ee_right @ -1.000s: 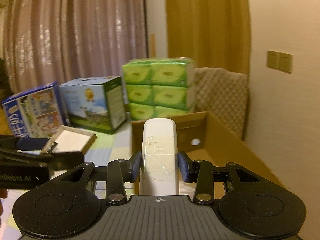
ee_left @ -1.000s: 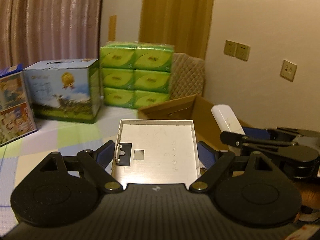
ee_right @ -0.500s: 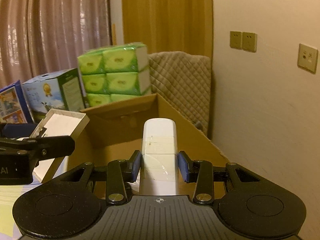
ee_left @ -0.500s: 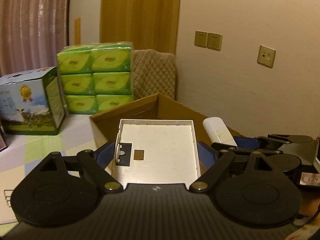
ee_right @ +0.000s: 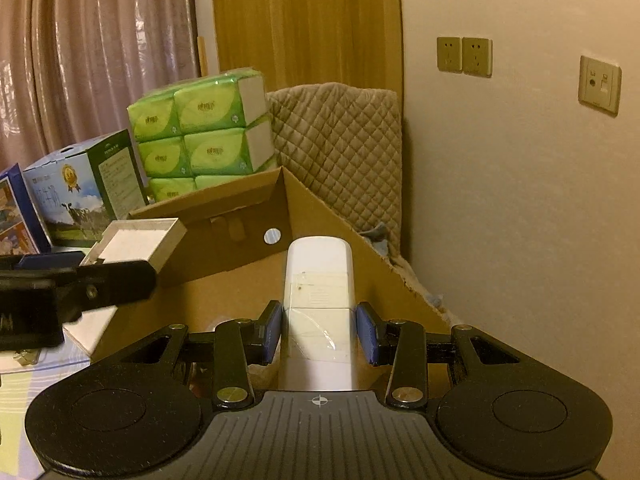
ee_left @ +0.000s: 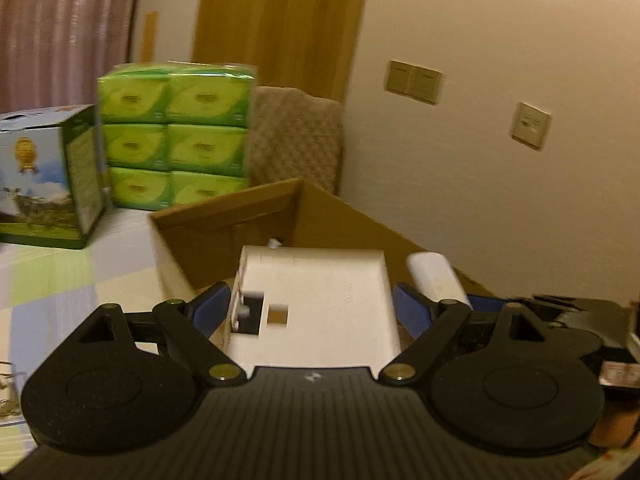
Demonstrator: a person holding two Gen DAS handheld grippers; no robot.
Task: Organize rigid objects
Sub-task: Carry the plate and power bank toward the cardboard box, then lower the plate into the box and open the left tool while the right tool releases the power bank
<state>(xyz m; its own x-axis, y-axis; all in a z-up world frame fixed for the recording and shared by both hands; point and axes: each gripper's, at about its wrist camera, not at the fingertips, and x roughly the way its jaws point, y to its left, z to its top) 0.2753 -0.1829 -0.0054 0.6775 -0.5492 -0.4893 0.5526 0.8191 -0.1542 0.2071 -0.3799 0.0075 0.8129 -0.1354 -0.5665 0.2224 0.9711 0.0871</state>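
My left gripper [ee_left: 312, 310] is shut on a flat white square cover [ee_left: 320, 288], its blue pads pressing on the two side edges. The cover hangs over the near left corner of an open cardboard box [ee_left: 224, 228]. In the right wrist view, my right gripper [ee_right: 320, 332] is shut on a white remote-like bar [ee_right: 319, 272] that points into the same box [ee_right: 240, 240]. That view also shows the left gripper [ee_right: 108, 266] with the cover [ee_right: 136, 240] at the left. The bar [ee_left: 434, 276] shows to the right in the left wrist view.
Stacked green tissue packs [ee_right: 200, 132] and a blue-green milk carton [ee_right: 84, 188] stand behind the box on a checked tablecloth [ee_left: 60, 280]. A quilted chair back [ee_right: 340, 148] is behind the box. The wall with sockets [ee_right: 464, 56] is close on the right.
Both grippers have swung right and slightly down with their loads. The cardboard box now lies right under and ahead of them. Neither grip has changed.
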